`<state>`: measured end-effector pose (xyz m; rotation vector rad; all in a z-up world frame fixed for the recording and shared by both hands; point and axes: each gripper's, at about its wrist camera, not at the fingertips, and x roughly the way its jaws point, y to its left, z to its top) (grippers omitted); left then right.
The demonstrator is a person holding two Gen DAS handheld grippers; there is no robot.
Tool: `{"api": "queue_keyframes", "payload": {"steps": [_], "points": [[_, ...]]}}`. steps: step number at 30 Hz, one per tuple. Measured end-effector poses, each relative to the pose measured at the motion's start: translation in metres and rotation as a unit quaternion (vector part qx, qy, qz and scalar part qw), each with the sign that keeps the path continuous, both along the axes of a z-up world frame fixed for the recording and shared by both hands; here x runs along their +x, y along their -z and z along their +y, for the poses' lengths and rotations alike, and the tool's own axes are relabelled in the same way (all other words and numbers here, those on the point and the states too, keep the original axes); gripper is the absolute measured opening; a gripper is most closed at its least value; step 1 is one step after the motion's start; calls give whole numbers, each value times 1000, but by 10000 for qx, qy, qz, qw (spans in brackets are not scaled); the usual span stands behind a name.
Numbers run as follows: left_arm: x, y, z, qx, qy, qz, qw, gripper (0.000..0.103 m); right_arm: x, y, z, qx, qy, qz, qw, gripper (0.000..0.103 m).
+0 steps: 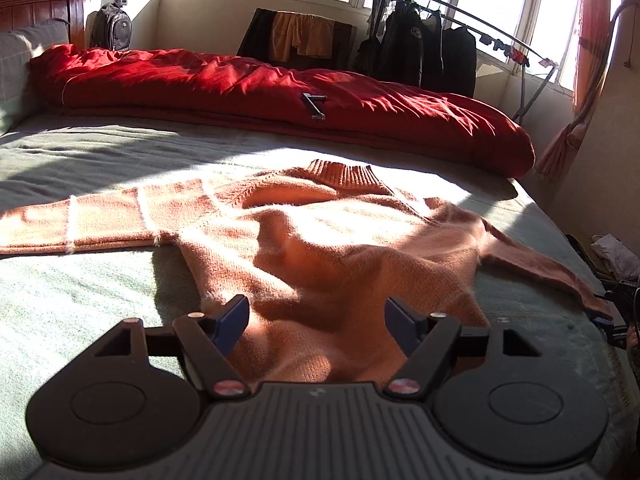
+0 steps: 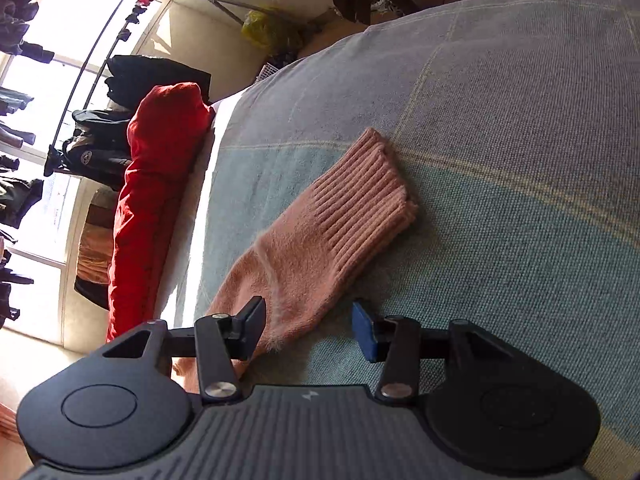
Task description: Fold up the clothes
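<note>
Behind left gripper (image 1: 316, 326), sweater (image 1: 340, 240) hem hidden.

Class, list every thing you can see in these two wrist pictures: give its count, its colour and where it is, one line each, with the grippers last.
sweater: one, orange-pink, spread flat on the bed
sleeve cuff: one, ribbed pink, lying on the bedcover
bedcover: one, grey-green, over the bed
quilt: one, red, rolled along the bed's far edge
backpack: one, grey, by the headboard
dark jackets: several, hanging on a rack by the window
left gripper: open, over the sweater's hem
right gripper: open, around the sleeve
</note>
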<state>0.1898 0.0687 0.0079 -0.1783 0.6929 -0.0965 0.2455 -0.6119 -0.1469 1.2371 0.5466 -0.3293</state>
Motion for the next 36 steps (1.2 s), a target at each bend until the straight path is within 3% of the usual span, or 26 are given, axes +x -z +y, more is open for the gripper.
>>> {"api": "queue_keyframes", "payload": {"steps": [3, 4, 5, 6, 13, 15, 18, 21, 24, 28, 32, 36], "points": [[1, 2, -2, 3, 83, 29, 10000, 75, 8, 7, -8, -48, 218, -164, 9996, 50], [0, 1, -4, 15, 140, 0, 9999, 75, 13, 5, -10, -254, 265, -124, 9993, 40], [-1, 0, -5, 32, 193, -35, 9998, 75, 19, 1, -12, -482, 272, 12, 9985, 19], [-3, -1, -7, 49, 247, -71, 9997, 75, 25, -2, -13, -741, 237, 161, 9968, 10], [-9, 1, 1, 38, -3, -38, 10000, 75, 42, -40, -15, -2141, -145, 360, 9760, 10], [-9, 3, 4, 28, -21, -27, 10000, 75, 45, -47, -13, -2474, -242, 492, 9674, 12], [-9, 2, 9, 14, -25, -54, 10000, 75, 47, -39, -11, -2596, -290, 1245, 9572, 23], [-4, 3, 17, 30, -21, -28, 10000, 75, 33, -44, -3, -2579, -120, 1322, 9570, 25], [5, 5, 25, 75, 92, -13, 9999, 75, 29, -65, 22, -2873, -295, 1146, 9505, 37], [17, 9, 38, 0, 258, -32, 9997, 75, 38, -104, 78, -3346, -1108, 615, 9338, 49], [29, 13, 50, -86, 418, -55, 9991, 75, 56, -137, 151, -3667, -2133, 26, 9056, 63], [42, 17, 63, -173, 579, -78, 9981, 75, 87, -151, 232, -3713, -3091, -382, 8747, 64]]}}
